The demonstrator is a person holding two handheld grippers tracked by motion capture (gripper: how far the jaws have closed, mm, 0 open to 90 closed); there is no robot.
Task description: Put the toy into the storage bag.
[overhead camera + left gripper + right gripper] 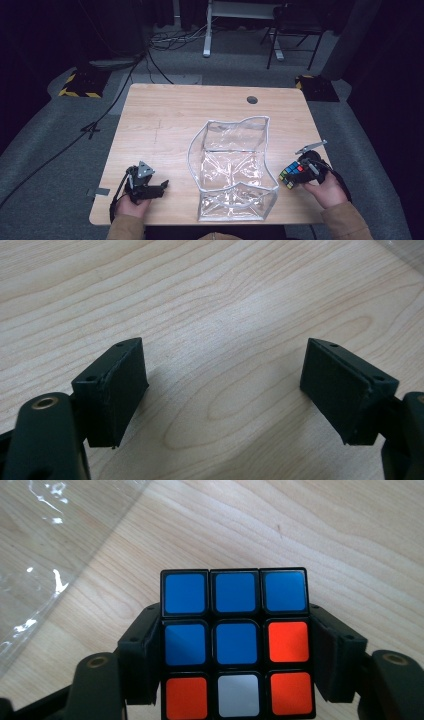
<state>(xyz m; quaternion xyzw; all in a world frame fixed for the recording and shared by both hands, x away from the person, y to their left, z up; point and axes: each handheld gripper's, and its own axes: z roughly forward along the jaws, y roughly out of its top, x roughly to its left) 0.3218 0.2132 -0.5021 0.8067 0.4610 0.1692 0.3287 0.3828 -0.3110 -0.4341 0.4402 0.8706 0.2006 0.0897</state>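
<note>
Pale wood table (165, 115) on grey carpet, dark room behind, cables and a chair leg or two way back.

Starting at the near edge: left claw (162, 187) parked low by the near left corner, jaws spread wide, nothing between them but bare wood grain in the left gripper view (225, 390). Looks idle, just waiting.

Over at the near right edge: right claw (300, 172) clamped on a puzzle cube (292, 174), held just off the table's right side. Right gripper view gives a good look at the cube (235, 642), with a jaw pressed against each side, mostly blue stickers facing the camera plus some orange and one white. Grip looks square and solid.

Between the two claws, a bit farther in: clear plastic bag (232, 165) with a white trimmed rim, standing open, mouth up and a little slumped. Cube just beside its right wall, not touching as far as can be told.

Best guess on the step: cube picked up, not yet bagged. Next move probably calls for lifting over that floppy rim and lowering into the opening, then letting go. Might need the free left claw to pinch the near rim and steady it, since thin plastic like that folds in easily.
</note>
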